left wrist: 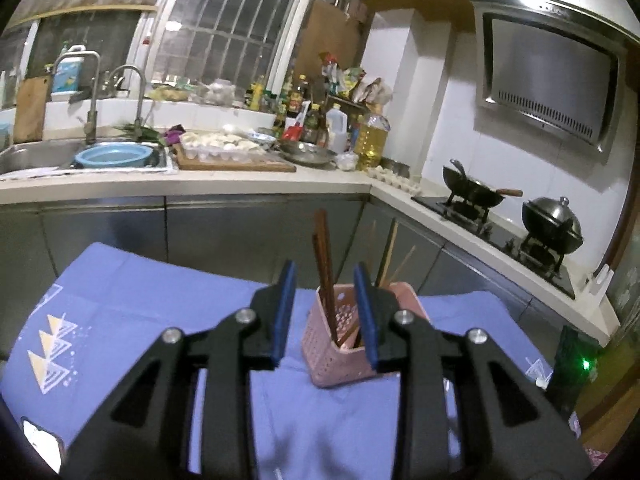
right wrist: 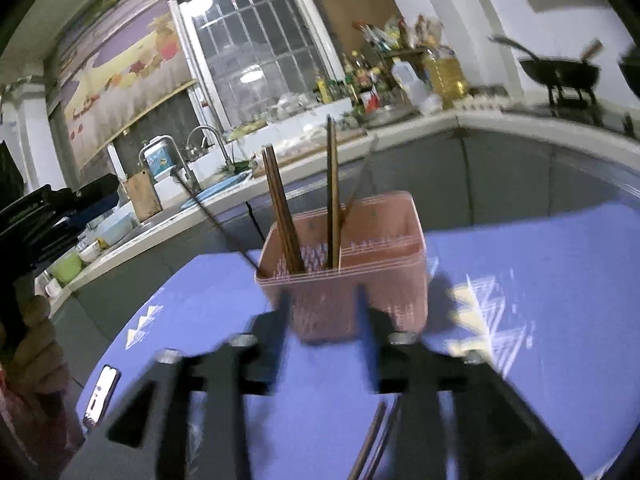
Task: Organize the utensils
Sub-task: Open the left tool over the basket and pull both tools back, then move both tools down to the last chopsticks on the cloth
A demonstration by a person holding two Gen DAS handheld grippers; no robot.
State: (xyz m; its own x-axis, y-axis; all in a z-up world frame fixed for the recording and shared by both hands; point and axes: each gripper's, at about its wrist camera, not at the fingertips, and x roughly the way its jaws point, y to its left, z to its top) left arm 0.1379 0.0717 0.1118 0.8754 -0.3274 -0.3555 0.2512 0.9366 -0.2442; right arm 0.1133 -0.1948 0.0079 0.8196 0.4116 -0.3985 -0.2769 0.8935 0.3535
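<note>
The pink perforated plastic utensil basket (left wrist: 340, 340) stands upright on the bench covered with a blue cloth bearing white and yellow triangle prints (left wrist: 132, 304). In the left wrist view it sits just past the left gripper (left wrist: 326, 312), at about 1 o'clock from the midpoint between the blue-padded fingertips (left wrist: 285, 312); the right-hand pad overlaps the basket's near rim in the picture, and whether it touches cannot be told. The jaws are spread wide, with nothing between them.

Dark brown wooden chopsticks (left wrist: 323, 264) stand in the basket, leaning slightly toward 11 o'clock, and a few paler bamboo chopsticks (left wrist: 390, 252) lean toward 1 o'clock behind the right-hand pad.

In the right wrist view, blurred by motion, the right gripper (right wrist: 326, 312) hangs close in front of the same basket (right wrist: 360, 280), which lies at 12 o'clock between the fingers. Its jaws are spread and hold nothing. An inner divider splits the basket into compartments; the dark chopsticks (right wrist: 280, 216) stand in the left one, with another pair (right wrist: 332, 196) close against the divider. One more dark stick (right wrist: 370, 440) lies on the cloth at 6 o'clock, beneath the gripper. A smartphone with a lit screen (right wrist: 102, 394) lies at the cloth's edge at 8 o'clock.
</note>
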